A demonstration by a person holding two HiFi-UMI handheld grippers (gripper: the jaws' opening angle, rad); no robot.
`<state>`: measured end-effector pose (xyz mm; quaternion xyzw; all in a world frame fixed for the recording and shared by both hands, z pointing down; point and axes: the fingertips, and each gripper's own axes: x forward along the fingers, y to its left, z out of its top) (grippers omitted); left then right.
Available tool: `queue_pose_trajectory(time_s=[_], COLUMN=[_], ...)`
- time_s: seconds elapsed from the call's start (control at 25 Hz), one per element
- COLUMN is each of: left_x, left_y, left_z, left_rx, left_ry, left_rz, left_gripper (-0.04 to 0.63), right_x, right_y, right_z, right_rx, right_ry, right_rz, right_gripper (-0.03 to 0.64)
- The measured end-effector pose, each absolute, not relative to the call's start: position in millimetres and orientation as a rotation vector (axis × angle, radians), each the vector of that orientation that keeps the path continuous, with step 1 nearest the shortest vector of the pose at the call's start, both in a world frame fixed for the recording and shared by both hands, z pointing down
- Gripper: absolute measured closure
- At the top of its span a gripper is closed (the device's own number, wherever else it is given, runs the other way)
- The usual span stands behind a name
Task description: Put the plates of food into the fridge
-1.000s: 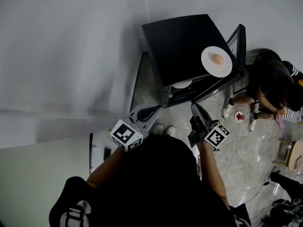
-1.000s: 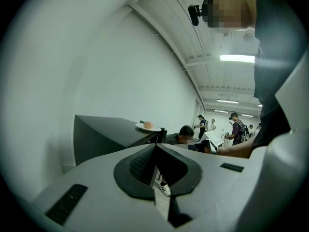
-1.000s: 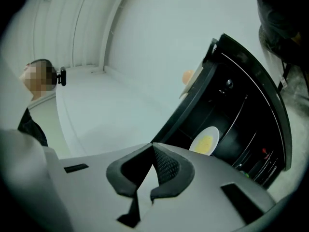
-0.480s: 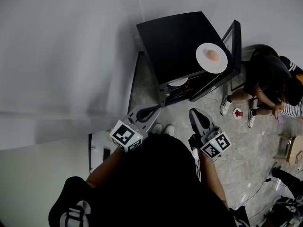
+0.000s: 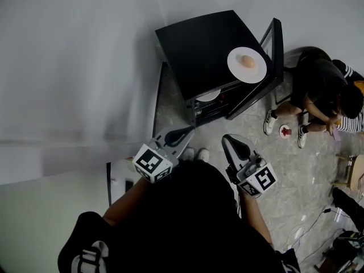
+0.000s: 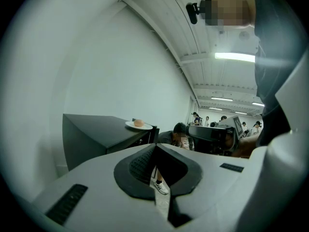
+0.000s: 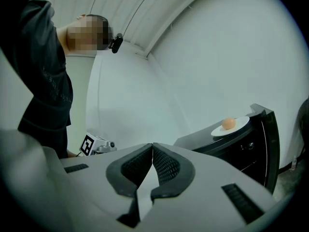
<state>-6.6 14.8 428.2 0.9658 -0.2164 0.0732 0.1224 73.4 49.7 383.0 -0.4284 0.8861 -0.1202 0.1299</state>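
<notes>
Plate (image 5: 246, 65) round, white, on boxy black fridge (image 5: 196, 47); left gripper (image 5: 183, 133), right gripper (image 5: 230, 142) closed, empty.

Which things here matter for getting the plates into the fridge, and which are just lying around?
For the job: fridge, its open door, plate of food on top, second plate inside, left gripper and right gripper, both shut and empty.
Just around: seated person, red thing on the floor.
</notes>
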Motion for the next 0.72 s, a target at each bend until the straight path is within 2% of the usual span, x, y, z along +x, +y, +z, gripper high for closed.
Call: queue_pose_trajectory(time_s=[0.72], left_x=[-14.0], left_y=[-16.5], left_z=[430.1], left_rx=[2.759], left_ry=[-0.795], left_rz=[0.202], left_gripper=[0.571], right_x=[159.1], right_y=[-11.3], right_z=[425.7], right_rx=[-1.273], right_ry=[2.168], right_rz=[-0.789], right_gripper=[0.589])
